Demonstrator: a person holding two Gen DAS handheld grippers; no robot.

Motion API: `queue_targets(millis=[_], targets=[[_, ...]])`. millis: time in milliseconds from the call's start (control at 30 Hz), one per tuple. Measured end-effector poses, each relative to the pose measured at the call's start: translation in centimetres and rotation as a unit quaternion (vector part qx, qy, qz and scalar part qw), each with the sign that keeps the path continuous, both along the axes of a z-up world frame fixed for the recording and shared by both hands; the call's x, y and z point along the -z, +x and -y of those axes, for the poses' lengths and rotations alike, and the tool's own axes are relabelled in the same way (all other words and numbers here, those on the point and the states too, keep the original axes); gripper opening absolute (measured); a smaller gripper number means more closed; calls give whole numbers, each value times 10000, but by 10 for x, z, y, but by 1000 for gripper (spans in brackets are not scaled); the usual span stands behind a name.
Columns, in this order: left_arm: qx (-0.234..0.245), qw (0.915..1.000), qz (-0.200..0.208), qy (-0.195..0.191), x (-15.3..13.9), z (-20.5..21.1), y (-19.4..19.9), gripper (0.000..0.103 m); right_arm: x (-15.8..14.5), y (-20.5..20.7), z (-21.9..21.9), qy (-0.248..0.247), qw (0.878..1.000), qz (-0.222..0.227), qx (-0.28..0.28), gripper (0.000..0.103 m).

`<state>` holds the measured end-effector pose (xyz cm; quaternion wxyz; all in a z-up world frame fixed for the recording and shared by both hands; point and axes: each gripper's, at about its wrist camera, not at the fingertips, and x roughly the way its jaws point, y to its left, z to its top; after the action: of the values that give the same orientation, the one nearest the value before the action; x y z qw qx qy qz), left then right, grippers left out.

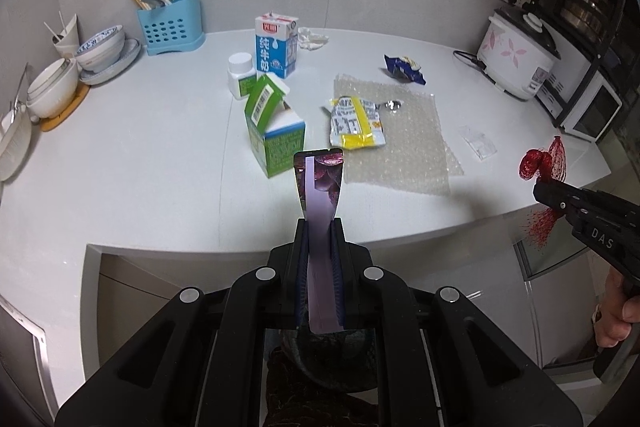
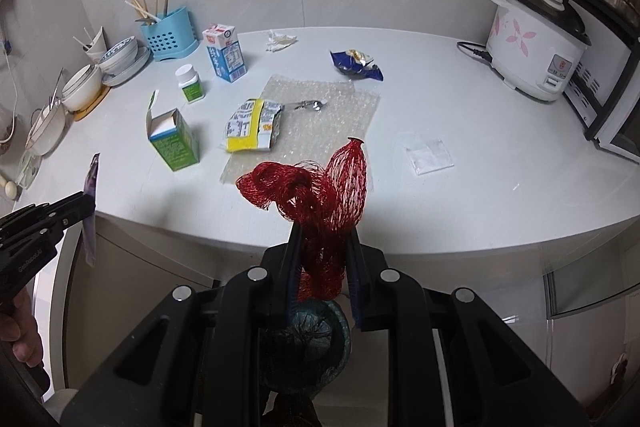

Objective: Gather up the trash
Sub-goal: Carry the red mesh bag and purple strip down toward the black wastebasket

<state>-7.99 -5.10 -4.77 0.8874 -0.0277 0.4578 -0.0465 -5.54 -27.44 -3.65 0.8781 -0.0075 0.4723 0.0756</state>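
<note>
left tool [image 1: 320, 227] clamped on flat purple foil wrapper [image 1: 322, 187] | right tool [image 2: 322, 243] clamped on red plastic mesh net [image 2: 320, 187] | both held off white counter [image 1: 160, 167] edge | green open carton [image 1: 276, 139], bubble wrap sheet [image 1: 400, 147] just ahead

Red mesh net [image 2: 320, 195] against white tabletop [image 2: 460, 187]; purple wrapper [image 1: 320, 187]; green-and-white carton [image 1: 276, 135]; blue-and-white milk carton [image 1: 276, 45]; yellow packet [image 2: 254, 125]; pink-flowered white rice cooker [image 2: 532, 47]; light-blue utensil holder [image 1: 170, 27].
</note>
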Motion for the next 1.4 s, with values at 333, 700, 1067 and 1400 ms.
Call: queue_targets(millis=[333,700,1067,1400], targets=[[96,9996,-274,55,38,8,-21,10,34,-30,-9,-24,9995,-242,-223,18],[165,9987,-474,79,76,16,-33,10,71,-50,-17,48,9982,-476,-374,18],[237,9980,-587,80,116,23,-36,10,111,-59,-22,36,9967,-685,-442,18],[315,9963,-791,96,156,24,-41,10,158,-65,-37,-139,9941,-786,-731,18]])
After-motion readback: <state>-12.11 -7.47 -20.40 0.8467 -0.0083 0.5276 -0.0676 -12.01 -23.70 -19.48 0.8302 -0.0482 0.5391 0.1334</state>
